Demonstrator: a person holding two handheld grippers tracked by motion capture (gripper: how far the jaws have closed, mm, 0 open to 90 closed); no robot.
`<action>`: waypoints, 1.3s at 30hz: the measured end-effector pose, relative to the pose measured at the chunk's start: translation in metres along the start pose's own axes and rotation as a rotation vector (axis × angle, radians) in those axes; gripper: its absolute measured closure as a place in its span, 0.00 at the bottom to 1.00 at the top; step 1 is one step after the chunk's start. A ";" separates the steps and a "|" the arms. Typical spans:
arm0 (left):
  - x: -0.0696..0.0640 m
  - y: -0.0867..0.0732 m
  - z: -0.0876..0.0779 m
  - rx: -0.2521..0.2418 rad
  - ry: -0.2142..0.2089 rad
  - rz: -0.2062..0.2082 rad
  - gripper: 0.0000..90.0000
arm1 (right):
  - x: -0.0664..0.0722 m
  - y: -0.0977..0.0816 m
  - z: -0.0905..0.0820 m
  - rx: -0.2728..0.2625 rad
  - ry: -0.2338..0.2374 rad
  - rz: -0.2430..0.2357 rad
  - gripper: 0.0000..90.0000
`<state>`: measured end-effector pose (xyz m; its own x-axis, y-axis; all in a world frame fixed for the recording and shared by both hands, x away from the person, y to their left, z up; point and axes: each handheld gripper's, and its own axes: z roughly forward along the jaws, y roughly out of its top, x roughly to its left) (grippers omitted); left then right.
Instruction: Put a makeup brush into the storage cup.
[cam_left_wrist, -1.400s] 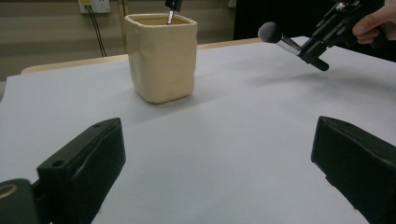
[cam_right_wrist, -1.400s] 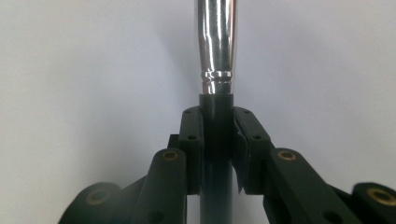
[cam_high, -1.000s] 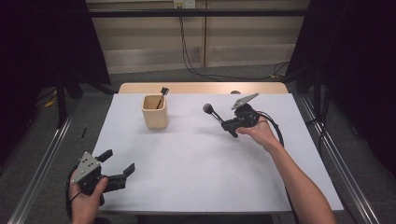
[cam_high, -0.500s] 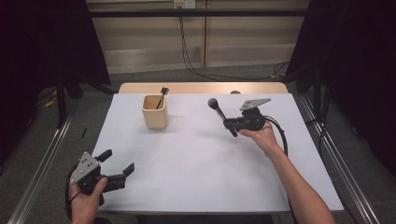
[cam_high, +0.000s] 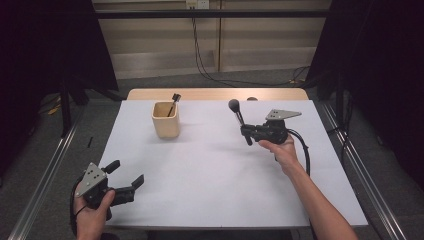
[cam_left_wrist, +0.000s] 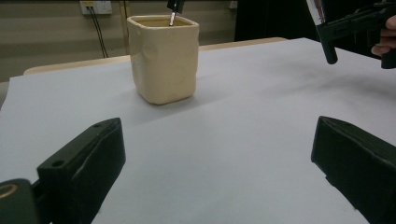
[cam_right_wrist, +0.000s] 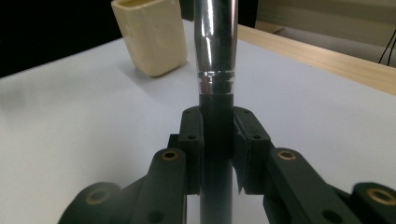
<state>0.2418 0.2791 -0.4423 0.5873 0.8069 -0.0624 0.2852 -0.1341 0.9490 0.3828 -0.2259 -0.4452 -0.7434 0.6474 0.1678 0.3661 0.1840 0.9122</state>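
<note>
Brush (cam_high: 238, 120) clamped upright in right gripper (cam_high: 248, 131) | left gripper (cam_high: 126, 174) released, near table (cam_high: 210, 175) edge

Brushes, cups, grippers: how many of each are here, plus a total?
Brushes: 2, one brush clamped in the right gripper, one brush in the cup.
Cups: 1, the cream cup.
Grippers: 2, counting the left gripper, jaws apart.
Total: 5.

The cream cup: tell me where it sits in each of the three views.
High view: cream cup at upper left of the white table.
Left gripper view: top centre-left, beyond the open tongs.
Right gripper view: top left, behind the held brush.
Shared landmark: the white table.
</note>
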 end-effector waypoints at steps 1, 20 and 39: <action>0.000 0.000 0.000 0.000 0.000 0.000 0.03 | 0.000 0.000 -0.001 -0.013 0.004 0.007 0.84; -0.002 0.003 0.002 -0.017 0.007 -0.016 0.03 | 0.020 -0.005 -0.014 -0.102 0.031 0.002 0.84; -0.012 0.007 0.007 -0.016 -0.024 0.005 0.03 | 0.052 -0.011 -0.031 -0.126 0.086 -0.001 0.84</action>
<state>0.2418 0.2641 -0.4370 0.6070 0.7920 -0.0654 0.2704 -0.1285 0.9541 0.3229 -0.2168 -0.4350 -0.7910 0.5806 0.1930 0.2963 0.0874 0.9511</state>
